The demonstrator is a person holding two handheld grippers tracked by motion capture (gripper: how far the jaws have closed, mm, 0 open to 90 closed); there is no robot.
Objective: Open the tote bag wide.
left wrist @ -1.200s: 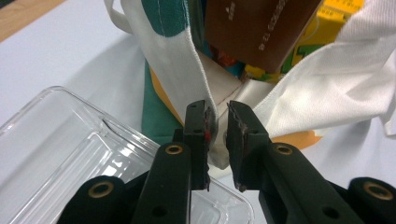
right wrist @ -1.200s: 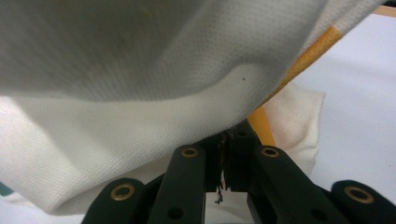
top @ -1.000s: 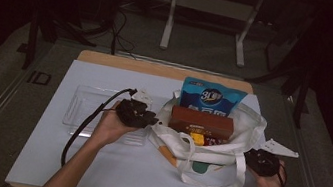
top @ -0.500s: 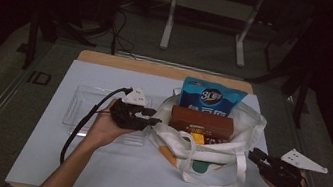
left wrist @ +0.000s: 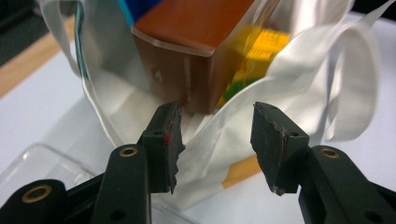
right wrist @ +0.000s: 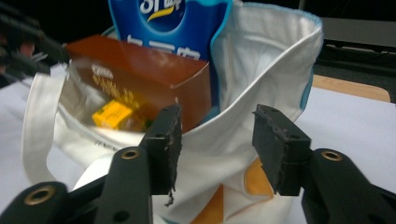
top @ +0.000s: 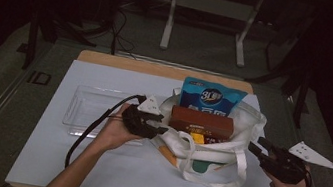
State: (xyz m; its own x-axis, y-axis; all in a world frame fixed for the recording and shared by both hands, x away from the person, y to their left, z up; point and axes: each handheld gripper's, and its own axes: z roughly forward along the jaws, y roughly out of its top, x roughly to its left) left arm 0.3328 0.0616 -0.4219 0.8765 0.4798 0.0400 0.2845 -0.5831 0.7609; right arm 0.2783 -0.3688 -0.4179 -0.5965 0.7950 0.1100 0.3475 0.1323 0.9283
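Observation:
A white tote bag stands on the white mat with its mouth spread. Inside are a brown box, a blue pouch behind it and a small yellow packet. My left gripper is at the bag's left rim. Its jaws have just been opening, and the bag's cloth lies loose between them, below the brown box. My right gripper hovers off the bag's right side. Its jaws have also just been opening, with nothing between them, and face the bag wall.
A clear plastic tray lies on the mat left of the bag, under my left hand. The bag's long handle loops toward the front edge. A wooden table edge runs behind, with stand legs on the floor beyond.
Both grippers' jaws have widened. The right gripper has risen from the bag's right edge and drawn slightly away. The left gripper has shifted a little at the left rim.

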